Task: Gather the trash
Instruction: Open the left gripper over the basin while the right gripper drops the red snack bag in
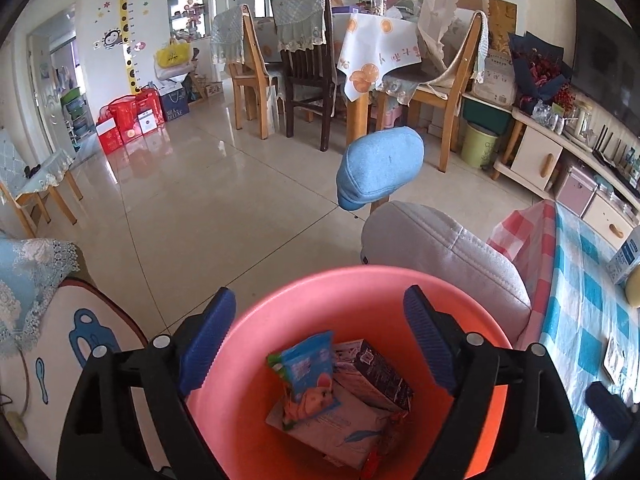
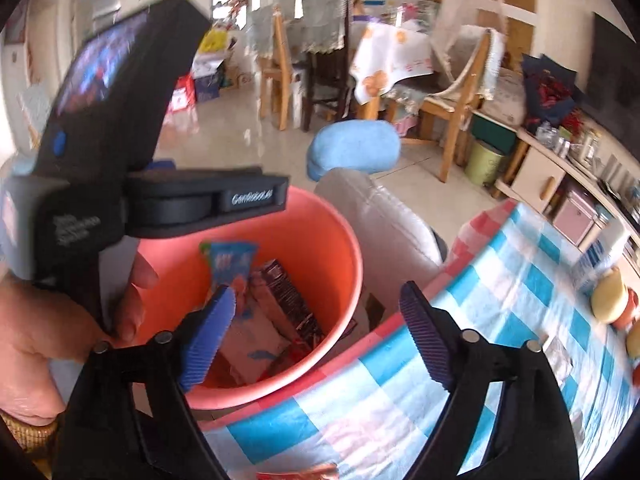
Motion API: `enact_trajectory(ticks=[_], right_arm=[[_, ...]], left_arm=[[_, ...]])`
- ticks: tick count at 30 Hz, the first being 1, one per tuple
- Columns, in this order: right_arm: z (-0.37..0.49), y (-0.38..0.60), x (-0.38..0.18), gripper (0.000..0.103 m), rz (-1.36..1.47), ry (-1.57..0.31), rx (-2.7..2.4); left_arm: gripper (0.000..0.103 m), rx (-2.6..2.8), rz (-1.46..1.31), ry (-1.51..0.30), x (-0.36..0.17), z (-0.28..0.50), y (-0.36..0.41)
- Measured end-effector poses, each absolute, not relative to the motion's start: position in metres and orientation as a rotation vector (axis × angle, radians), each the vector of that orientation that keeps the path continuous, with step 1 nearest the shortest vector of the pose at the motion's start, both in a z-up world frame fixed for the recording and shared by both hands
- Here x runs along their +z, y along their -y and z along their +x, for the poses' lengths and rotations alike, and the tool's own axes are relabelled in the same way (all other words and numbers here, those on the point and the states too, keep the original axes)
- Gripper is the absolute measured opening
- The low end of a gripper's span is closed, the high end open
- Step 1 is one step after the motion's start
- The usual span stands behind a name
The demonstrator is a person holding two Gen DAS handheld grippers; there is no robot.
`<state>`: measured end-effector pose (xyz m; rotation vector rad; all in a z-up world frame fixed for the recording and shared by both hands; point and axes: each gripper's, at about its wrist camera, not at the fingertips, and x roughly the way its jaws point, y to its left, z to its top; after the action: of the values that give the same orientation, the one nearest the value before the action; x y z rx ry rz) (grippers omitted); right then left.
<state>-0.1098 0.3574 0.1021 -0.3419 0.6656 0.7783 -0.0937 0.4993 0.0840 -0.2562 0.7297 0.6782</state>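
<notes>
The left tongs hang agape over the pink bin, wrappers below. The right tongs, also empty and wide, straddle the surface edge, likely seeking more trash.

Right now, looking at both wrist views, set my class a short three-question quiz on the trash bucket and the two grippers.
1. True or false: the pink bucket is empty.
2. Multiple choice: which item stands upright in the bucket, nearest the left gripper? A) a blue snack packet B) a glass jar C) a green apple
3. Short answer: is the right gripper holding anything?

Key
1. False: it holds a blue snack packet, a dark carton and other wrappers.
2. A.
3. No: its jaws stand wide open with nothing between the pads, partly over the bucket and partly over the checked tablecloth.
</notes>
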Motion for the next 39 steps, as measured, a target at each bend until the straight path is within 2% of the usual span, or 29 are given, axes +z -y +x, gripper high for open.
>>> enact_trajectory(ticks=[10,16,21,24,27,39], right_arm=[[-0.122,-0.307,0.107,0.09,-0.357,-0.622,0.71],[-0.146,-0.264,0.071,0.09,-0.278,-0.795,0.731],[-0.165,-0.256,0.045,0.069,-0.278,-0.87,0.764],[-0.173,-0.262,0.037,0.06,-0.295,-0.879,0.782],[-0.176,-0.264,0.034,0.044,-0.303,-0.886,0.794],[-0.165,-0.268,0.041,0.037,-0.286,-0.867,0.801]], left_arm=[[0.086,0.659,-0.245,-0.735,0.084,-0.088,-0.492],[0.086,0.651,-0.243,-0.732,0.084,-0.085,-0.489],[0.086,0.644,-0.225,-0.734,0.084,-0.084,-0.485],[0.086,0.642,-0.221,-0.735,0.085,-0.084,-0.484],[0.086,0.64,-0.217,-0.737,0.084,-0.083,-0.482],[0.086,0.632,-0.198,-0.747,0.084,-0.081,-0.483]])
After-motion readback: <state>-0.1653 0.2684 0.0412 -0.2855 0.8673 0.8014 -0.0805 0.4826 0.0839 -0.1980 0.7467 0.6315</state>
